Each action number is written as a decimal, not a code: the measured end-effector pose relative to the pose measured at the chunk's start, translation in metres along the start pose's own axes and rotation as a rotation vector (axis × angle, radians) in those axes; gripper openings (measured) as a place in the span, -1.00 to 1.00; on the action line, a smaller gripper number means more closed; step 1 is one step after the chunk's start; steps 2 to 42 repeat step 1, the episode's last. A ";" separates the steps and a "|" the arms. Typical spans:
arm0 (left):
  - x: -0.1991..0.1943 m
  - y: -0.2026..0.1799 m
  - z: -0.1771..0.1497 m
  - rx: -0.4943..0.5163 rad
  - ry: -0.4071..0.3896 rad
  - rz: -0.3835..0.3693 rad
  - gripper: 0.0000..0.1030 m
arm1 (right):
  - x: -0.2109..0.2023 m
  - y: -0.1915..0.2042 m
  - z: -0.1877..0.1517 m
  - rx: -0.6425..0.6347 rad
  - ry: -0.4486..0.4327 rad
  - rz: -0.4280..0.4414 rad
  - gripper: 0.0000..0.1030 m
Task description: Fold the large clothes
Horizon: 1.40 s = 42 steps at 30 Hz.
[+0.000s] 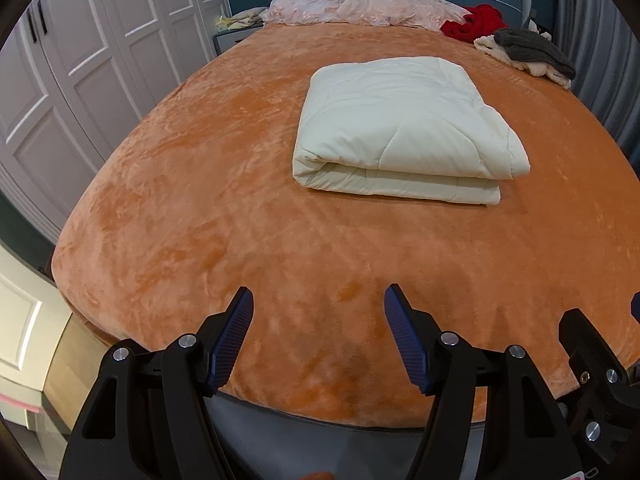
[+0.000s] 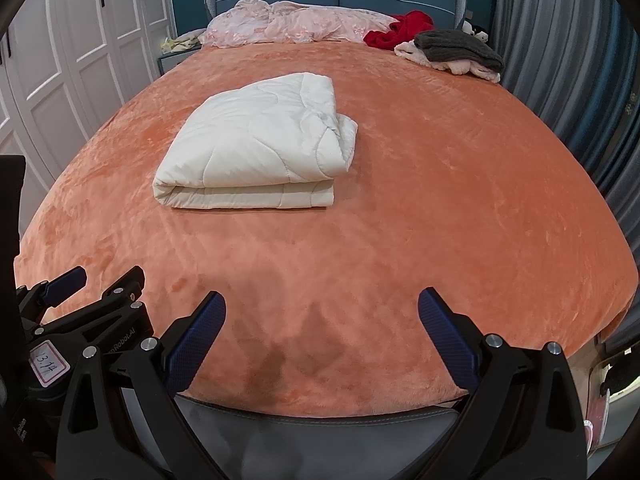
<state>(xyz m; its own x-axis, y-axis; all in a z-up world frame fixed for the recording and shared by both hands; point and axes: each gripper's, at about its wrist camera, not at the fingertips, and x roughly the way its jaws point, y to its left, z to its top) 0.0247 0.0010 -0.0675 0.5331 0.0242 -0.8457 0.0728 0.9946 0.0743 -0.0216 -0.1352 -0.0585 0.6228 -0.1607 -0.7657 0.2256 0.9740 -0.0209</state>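
Note:
A cream quilted comforter (image 1: 404, 128) (image 2: 260, 144) lies folded into a thick rectangle on the orange plush bed cover (image 1: 224, 216) (image 2: 440, 184), its folded edge facing me. My left gripper (image 1: 319, 300) hovers open over the near edge of the bed, well short of the comforter, with nothing between its blue pads. My right gripper (image 2: 322, 304) is open too, empty, over the same near edge. The left gripper's body (image 2: 80, 304) shows at the lower left of the right wrist view.
At the headboard end lie a crumpled pink duvet (image 1: 352, 4) (image 2: 296, 20), a red garment (image 1: 476, 20) (image 2: 400, 28) and a grey knit piled on a pale garment (image 1: 532, 54) (image 2: 460, 52). White wardrobe doors (image 1: 80, 64) line the left; grey curtains (image 2: 560, 60) hang on the right.

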 end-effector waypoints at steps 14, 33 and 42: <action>0.000 0.000 0.000 0.002 0.000 0.001 0.25 | -0.001 0.001 0.000 0.000 -0.001 -0.003 0.84; 0.000 0.000 0.000 0.002 0.000 0.001 0.25 | -0.001 0.001 0.000 0.000 -0.001 -0.003 0.84; 0.000 0.000 0.000 0.002 0.000 0.001 0.25 | -0.001 0.001 0.000 0.000 -0.001 -0.003 0.84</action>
